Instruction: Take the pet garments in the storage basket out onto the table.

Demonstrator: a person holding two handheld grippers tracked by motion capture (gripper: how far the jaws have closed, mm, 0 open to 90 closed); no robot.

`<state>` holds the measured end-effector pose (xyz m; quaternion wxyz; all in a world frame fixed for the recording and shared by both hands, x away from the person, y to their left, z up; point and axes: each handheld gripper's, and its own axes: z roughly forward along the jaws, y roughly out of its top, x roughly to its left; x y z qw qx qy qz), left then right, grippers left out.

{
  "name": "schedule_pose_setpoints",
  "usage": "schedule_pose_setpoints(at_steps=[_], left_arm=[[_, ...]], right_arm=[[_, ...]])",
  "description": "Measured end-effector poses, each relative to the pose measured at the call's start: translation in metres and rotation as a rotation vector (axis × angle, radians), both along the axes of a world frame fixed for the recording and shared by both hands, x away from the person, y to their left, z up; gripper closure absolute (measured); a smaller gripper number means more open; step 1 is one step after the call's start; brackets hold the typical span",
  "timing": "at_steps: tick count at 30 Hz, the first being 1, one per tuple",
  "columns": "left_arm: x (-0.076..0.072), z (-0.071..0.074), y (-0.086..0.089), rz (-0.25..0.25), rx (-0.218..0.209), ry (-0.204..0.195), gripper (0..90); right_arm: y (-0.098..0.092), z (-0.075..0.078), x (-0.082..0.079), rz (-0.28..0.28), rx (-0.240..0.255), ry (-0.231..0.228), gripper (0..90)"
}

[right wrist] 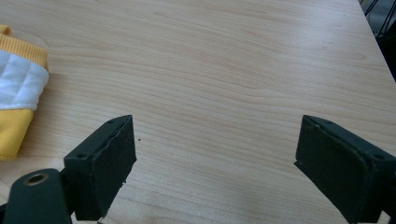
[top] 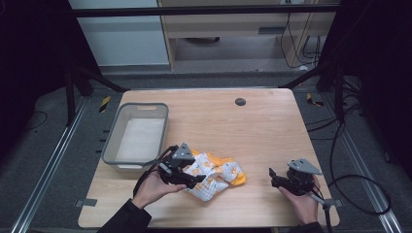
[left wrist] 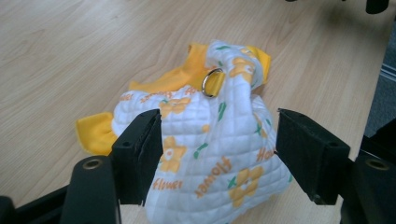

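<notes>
The left gripper point(top: 194, 178) stood with jaws apart around the quilted garment point(top: 215, 177), which lay just right of the grey bin point(top: 116, 130). In its own view, the pads point(left wrist: 140, 144) flanked the garment point(left wrist: 210, 154). The right gripper point(right wrist: 215, 163) gaped wide over the bare table point(right wrist: 224, 70).

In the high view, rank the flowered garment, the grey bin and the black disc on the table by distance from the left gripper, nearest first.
1. Flowered garment: right at the left gripper, between its open fingers, at the table's near middle.
2. Grey bin: just beyond the gripper, at the table's left edge.
3. Black disc: far side of the table, right of centre.
</notes>
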<state>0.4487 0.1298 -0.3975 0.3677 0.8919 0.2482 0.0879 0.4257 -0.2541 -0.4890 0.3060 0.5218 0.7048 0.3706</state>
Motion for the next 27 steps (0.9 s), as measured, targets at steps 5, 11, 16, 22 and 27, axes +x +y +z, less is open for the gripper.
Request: schedule_pose_setpoints(at_steps=[5,11,16,22,27], left_arm=[[-0.005,-0.004,0.015,0.065,-0.054,-0.037,28.0],[-0.011,-0.013,0.037,0.141,-0.111,-0.058,26.6],[-0.017,-0.021,0.054,0.193,-0.129,-0.073,26.2],[-0.031,-0.03,0.076,0.25,-0.15,-0.086,25.6],[-0.04,-0.04,0.098,0.294,-0.155,-0.081,25.7]], right_arm=[[0.0,0.0,0.0,0.0,-0.002,0.001,11.9],[0.0,-0.001,0.0,0.0,-0.006,0.0,11.6],[0.0,-0.001,0.0,0.003,-0.006,0.0,11.4],[0.002,-0.001,0.0,0.011,-0.006,0.007,11.3],[0.003,-0.001,0.0,0.011,-0.011,0.007,11.3]])
